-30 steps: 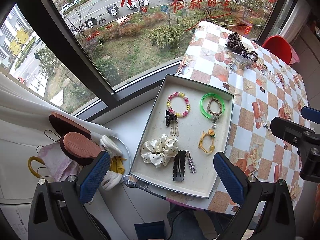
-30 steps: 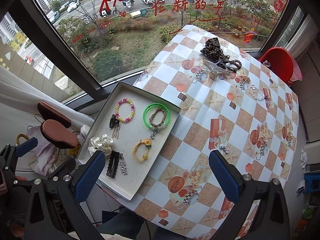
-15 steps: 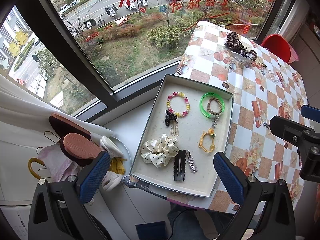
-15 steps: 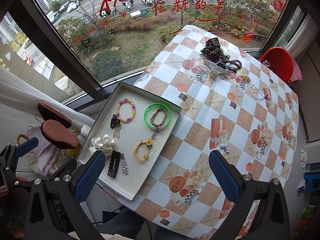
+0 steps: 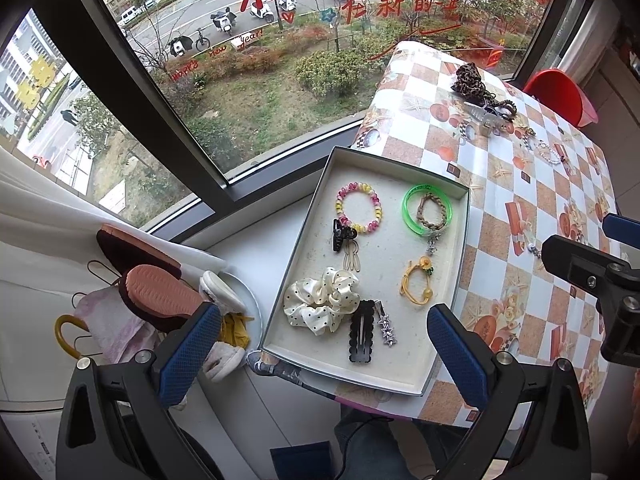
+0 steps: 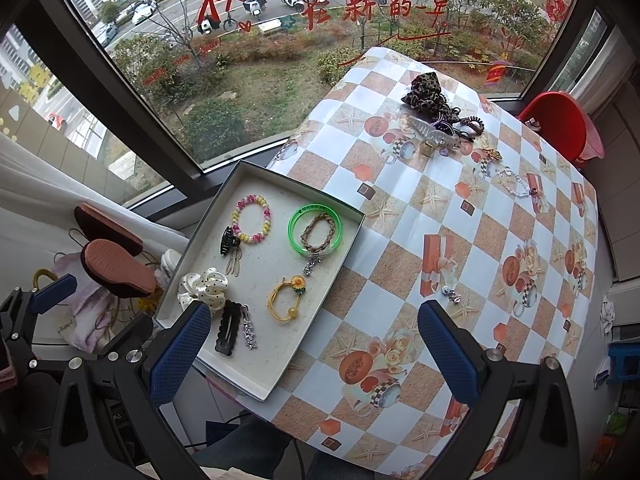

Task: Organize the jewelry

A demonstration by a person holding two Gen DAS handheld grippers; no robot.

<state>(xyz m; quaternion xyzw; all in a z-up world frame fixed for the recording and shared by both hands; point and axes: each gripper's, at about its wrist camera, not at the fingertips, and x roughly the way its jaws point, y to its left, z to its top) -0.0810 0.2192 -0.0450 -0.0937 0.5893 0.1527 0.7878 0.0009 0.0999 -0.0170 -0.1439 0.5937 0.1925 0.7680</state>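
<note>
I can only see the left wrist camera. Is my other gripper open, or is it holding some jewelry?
Observer: The right gripper is wide open and holds nothing. It hovers above the orange and white checked tablecloth.
Operator: What's down past the right side of the table? I can't see there.
Observer: A blue plastic stool stands there, lower than the tabletop.

The tray [image 6: 256, 384] lies on the table's [image 6: 460, 216] left edge beside the window [image 6: 240, 60]; loose jewelry pile [image 6: 440, 124] sits at the far end.
</note>
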